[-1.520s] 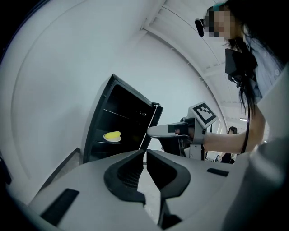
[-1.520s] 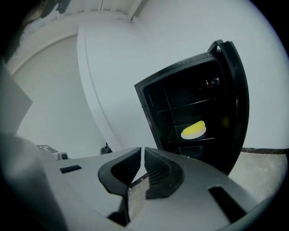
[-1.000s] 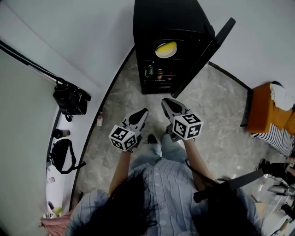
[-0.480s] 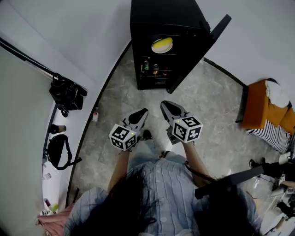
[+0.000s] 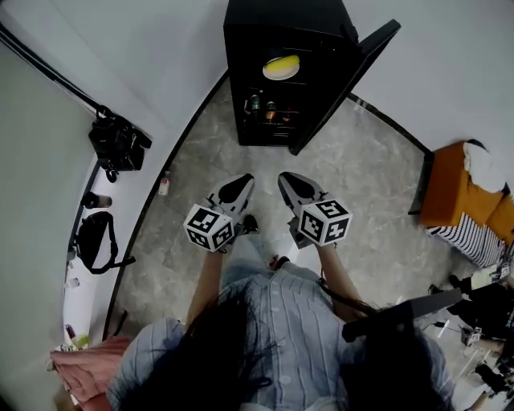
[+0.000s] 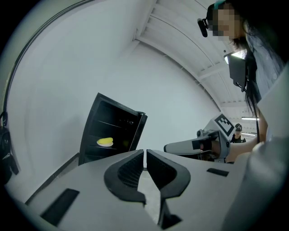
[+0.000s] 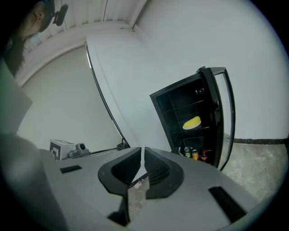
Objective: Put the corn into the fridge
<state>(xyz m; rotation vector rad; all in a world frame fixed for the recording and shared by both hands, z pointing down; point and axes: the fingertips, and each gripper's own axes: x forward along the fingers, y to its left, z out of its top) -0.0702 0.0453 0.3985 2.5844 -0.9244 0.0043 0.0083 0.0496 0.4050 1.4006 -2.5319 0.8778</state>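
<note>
The corn (image 5: 281,67) lies yellow on a white plate on an upper shelf inside the black fridge (image 5: 273,16), whose door (image 5: 353,76) stands open to the right. Both grippers hang side by side in front of the person, well short of the fridge. In the head view the left gripper (image 5: 238,185) and the right gripper (image 5: 285,180) point toward it. The left gripper (image 6: 145,153) is shut and holds nothing; past it I see the corn (image 6: 105,141). The right gripper (image 7: 142,150) is likewise shut and holds nothing, with the corn (image 7: 192,122) beyond it.
Bottles and cans (image 5: 267,109) stand on the fridge's lower shelf. A black bag (image 5: 116,144) and a second bag (image 5: 95,241) lie by the curved white wall at left, with a small bottle (image 5: 164,186) on the floor. An orange seat (image 5: 451,193) stands at right.
The fridge has drifted slightly up and left in the head view as the person shifted. Both grippers stay shut and side by side, the left one a little higher.
</note>
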